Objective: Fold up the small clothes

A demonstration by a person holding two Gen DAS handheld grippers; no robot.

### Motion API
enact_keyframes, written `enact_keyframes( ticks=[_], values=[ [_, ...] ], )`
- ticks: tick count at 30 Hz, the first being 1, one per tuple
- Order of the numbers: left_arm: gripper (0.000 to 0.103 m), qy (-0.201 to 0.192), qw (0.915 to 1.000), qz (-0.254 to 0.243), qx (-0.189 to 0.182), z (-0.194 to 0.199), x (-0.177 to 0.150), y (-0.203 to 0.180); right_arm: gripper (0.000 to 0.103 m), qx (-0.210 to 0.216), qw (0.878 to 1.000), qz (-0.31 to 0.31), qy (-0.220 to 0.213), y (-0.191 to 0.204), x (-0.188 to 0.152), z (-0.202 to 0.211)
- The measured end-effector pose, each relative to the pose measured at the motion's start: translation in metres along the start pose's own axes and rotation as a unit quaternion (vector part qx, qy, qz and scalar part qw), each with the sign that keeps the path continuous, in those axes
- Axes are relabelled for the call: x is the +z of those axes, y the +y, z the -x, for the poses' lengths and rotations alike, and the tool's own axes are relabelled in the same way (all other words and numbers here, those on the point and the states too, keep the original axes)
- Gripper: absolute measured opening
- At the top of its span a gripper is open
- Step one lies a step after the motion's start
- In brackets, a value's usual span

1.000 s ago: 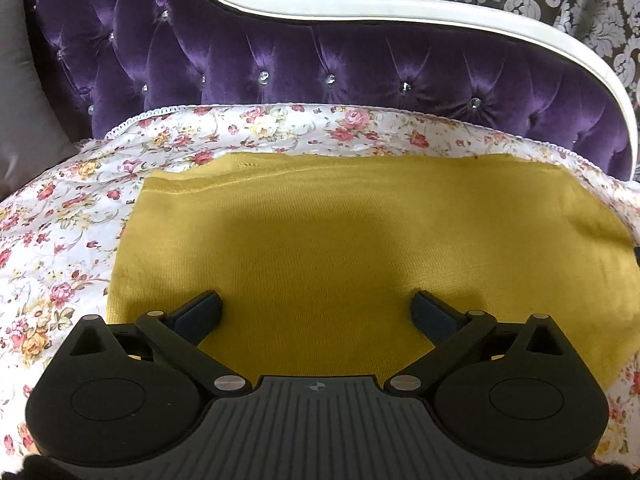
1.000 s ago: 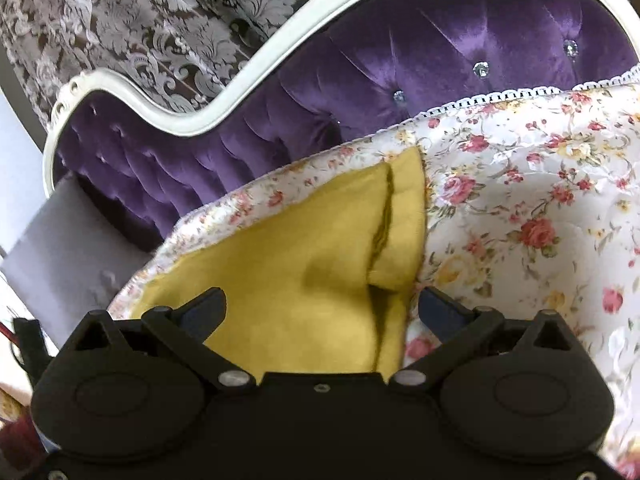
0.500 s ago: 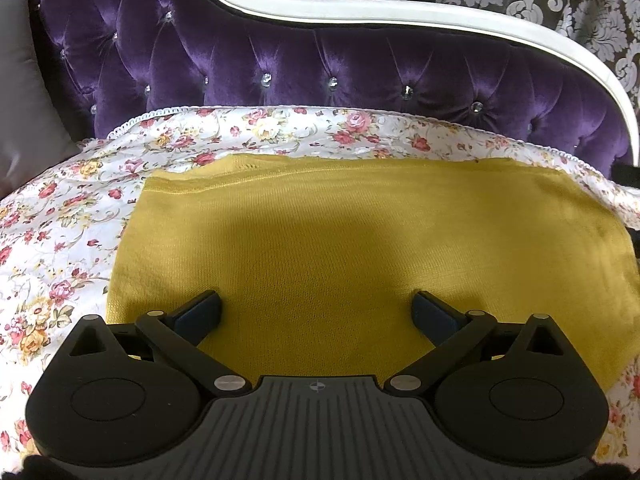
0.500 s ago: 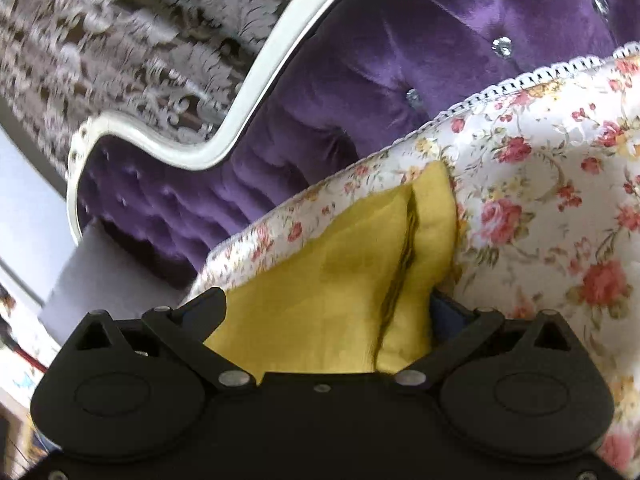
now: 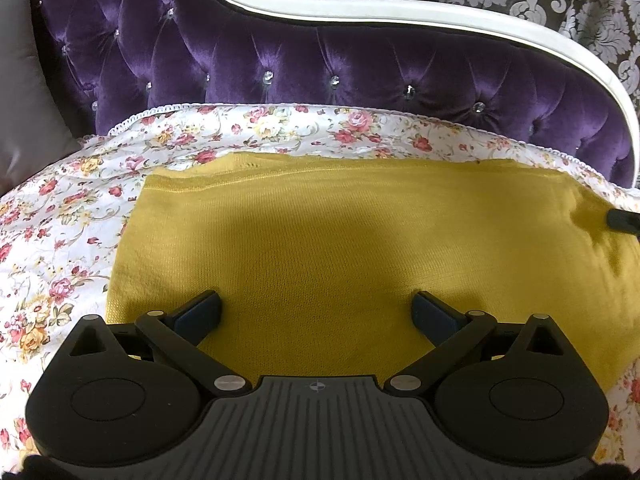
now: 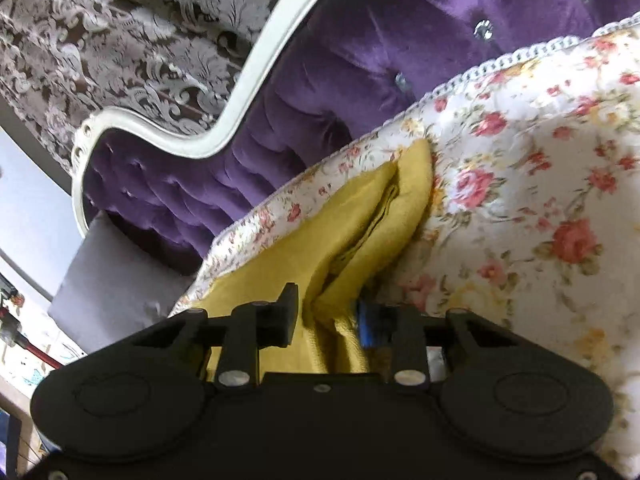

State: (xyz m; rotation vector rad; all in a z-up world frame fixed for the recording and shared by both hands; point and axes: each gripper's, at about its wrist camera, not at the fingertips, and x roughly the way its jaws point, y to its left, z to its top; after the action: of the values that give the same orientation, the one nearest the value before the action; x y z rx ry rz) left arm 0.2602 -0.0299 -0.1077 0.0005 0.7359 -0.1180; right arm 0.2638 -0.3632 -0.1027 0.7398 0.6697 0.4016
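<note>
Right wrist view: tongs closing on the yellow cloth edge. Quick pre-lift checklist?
1. Cloth between the right tongs: ok, the yellow garment edge bunches between the closing jaws.
2. Grip firm: cannot tell, jaws not fully pressed yet.
3. All edge layers caught: cannot tell, the layers gape just beyond the fingers.
4. Floral cover kept out of the bite: cannot tell, it lies right beside the blue pad.
5. Left tongs clear: ok, open over the garment.
6. Garment flat: ok, except a ripple at the right edge.
</note>
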Motion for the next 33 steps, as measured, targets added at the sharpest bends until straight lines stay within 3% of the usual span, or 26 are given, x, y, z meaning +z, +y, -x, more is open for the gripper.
enact_keyframes(
  ticks=[4, 6, 7, 11, 16, 33],
  values=[
    [0.103, 0.0, 1.0, 0.0, 0.0, 0.0, 0.0, 0.0, 0.042, -0.002, 1.0, -0.005, 0.002, -0.001, 0.002, -0.014],
    [0.103, 0.001, 1.0, 0.001, -0.001, 0.0, 0.0, 0.001, 0.034, -0.009, 1.0, 0.003, 0.0, 0.002, 0.002, -0.014],
    [0.103, 0.001, 1.0, 0.002, -0.002, 0.001, 0.0, 0.001, 0.023, -0.02, 1.0, 0.003, 0.002, 0.003, 0.001, -0.014],
    [0.101, 0.012, 0.9998, 0.006, -0.016, 0.003, 0.005, 0.006, 0.023, -0.059, 0.998, 0.01, 0.001, 0.014, 0.001, -0.005],
    [0.101, 0.002, 0.9963, 0.077, -0.039, 0.024, 0.012, 0.029, 0.022, -0.073, 0.996, 0.042, 0.0, 0.048, 0.004, -0.003],
    [0.101, -0.016, 0.9908, 0.123, -0.054, 0.086, -0.016, 0.116, 0.023, -0.07, 0.99, 0.108, 0.052, 0.162, -0.044, -0.095]
  ],
)
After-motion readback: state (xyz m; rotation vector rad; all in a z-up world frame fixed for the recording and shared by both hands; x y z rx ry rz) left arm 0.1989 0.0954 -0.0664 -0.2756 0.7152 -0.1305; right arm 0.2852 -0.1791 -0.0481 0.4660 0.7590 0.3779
